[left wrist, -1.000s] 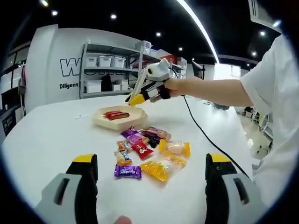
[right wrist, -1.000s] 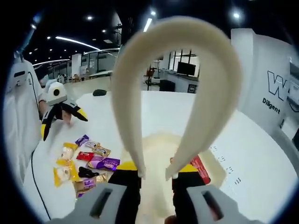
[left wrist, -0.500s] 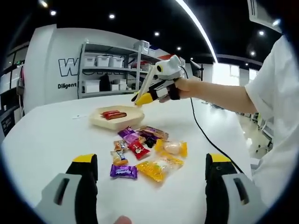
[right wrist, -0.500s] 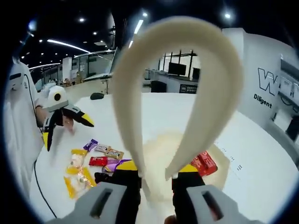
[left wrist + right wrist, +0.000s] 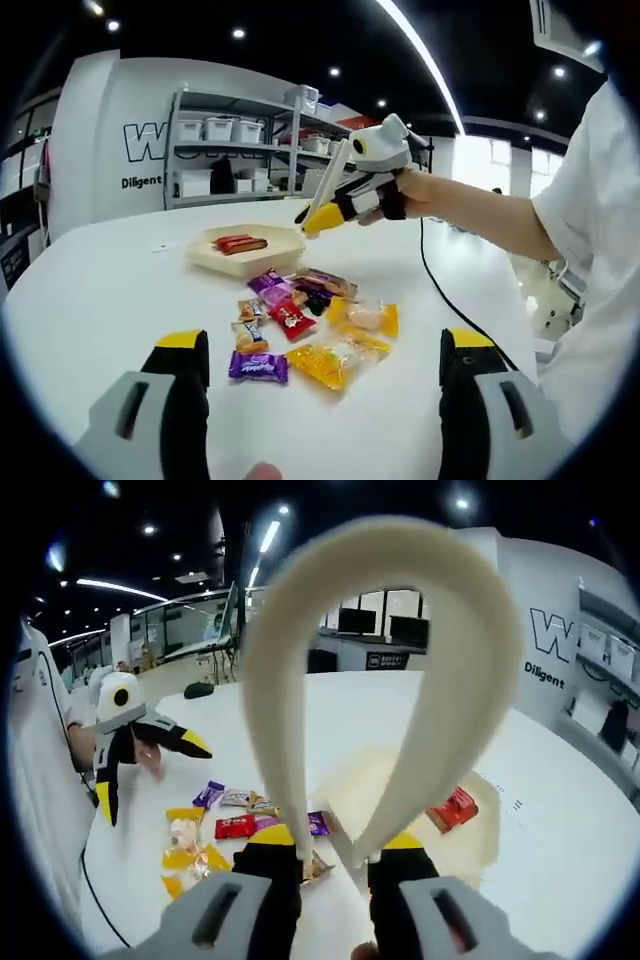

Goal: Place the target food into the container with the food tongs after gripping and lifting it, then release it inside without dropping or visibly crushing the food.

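My left gripper [image 5: 322,345] stands open and holds nothing, low over the white table in front of a heap of wrapped candies [image 5: 310,325]. Behind the heap is the cream tray [image 5: 262,260] with red bars [image 5: 240,242] in it. Right of the tray, my right gripper [image 5: 322,217] hovers in the air, held by a hand. It is shut on the cream food tongs [image 5: 334,178]. In the right gripper view the tongs [image 5: 455,680] arch up from my right gripper [image 5: 335,842]. Nothing is between the arms of the tongs. Below lie the tray [image 5: 485,835], a red bar [image 5: 452,808], the candies [image 5: 235,826] and the left gripper [image 5: 130,738].
A black cable [image 5: 450,295] runs over the table at the right, beside a person's white sleeve [image 5: 590,200]. Shelves with white bins [image 5: 225,130] stand behind the table. A dark object [image 5: 198,690] lies at the table's far side.
The right gripper with the tongs has risen and drifted right, away from the tray. The left gripper has stayed where it was, and the candies lie as before.
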Demonstrator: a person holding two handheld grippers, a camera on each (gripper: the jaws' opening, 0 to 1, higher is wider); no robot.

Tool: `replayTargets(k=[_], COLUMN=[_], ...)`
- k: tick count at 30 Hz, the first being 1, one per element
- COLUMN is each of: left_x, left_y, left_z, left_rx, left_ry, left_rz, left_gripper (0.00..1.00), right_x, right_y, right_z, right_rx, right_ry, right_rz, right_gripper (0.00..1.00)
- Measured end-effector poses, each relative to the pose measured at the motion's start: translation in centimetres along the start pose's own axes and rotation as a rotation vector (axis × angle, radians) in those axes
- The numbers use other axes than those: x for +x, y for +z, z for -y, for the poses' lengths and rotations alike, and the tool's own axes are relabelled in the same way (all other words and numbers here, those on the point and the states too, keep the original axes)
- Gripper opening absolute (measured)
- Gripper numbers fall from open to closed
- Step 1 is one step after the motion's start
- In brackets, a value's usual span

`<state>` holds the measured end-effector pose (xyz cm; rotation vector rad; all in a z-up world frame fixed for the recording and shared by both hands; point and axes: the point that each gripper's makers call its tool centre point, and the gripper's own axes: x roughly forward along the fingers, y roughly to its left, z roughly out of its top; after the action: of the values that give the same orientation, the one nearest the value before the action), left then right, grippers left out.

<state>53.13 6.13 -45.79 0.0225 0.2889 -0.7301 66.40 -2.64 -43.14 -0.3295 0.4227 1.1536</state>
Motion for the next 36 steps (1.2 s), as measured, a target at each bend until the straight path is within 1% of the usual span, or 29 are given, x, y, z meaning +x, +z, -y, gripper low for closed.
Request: replayTargets(k=[3,8,11,14,19,25,28,31,36], left_x=[0.1,0.1,0.1,0.1,0.2,0.2,0.2,0.2,0.2], left_y=[-0.1,-0.1,-0.2,-0.2,-0.3,-0.2,-0.3,-0.3,-0.2], left_z=[0.1,0.1,0.1,0.2,0.3,0.3,0.4,0.3,0.3], left_rx=[-0.001,-0.006,-0.008,-0.011,-0.013,-0.016,-0.016,-0.018,-0.019], left_ry=[-0.002,-0.003,-0.002,-0.003,-0.007,-0.007,-0.009,-0.009,-0.009], left_rz=[-0.001,0.000,0.001,0.003,0.001,0.003,0.002,0.004,0.006], left_gripper=[0.93,0.93,0.93,0.93,0.93,0.93,0.93,0.93,0.93], right_x=[-0.1,-0.1,-0.2,-0.1,-0.2,-0.2,0.0,0.2,0.3], right_y=[-0.3,-1.1,-1.2,-1.8,-2.3,-2.6,-3.1,-3.3,-3.6], right_z=[-0.7,-1.6,-2.2,-2.2,-2.7,-3.1,-3.2,-3.6,-3.8], right_rx=[0.012,0.067,0.076,0.081,0.098,0.144,0.125,0.139,0.145], right_ry=[-0.005,-0.023,-0.025,-0.039,-0.061,-0.082,-0.113,-0.111,-0.132], right_rz=[0.002,0.003,0.014,0.000,-0.002,0.001,-0.017,-0.004,-0.008], right_gripper=[0.19,0.19,0.19,0.20,0.20,0.20,0.20,0.20,0.20])
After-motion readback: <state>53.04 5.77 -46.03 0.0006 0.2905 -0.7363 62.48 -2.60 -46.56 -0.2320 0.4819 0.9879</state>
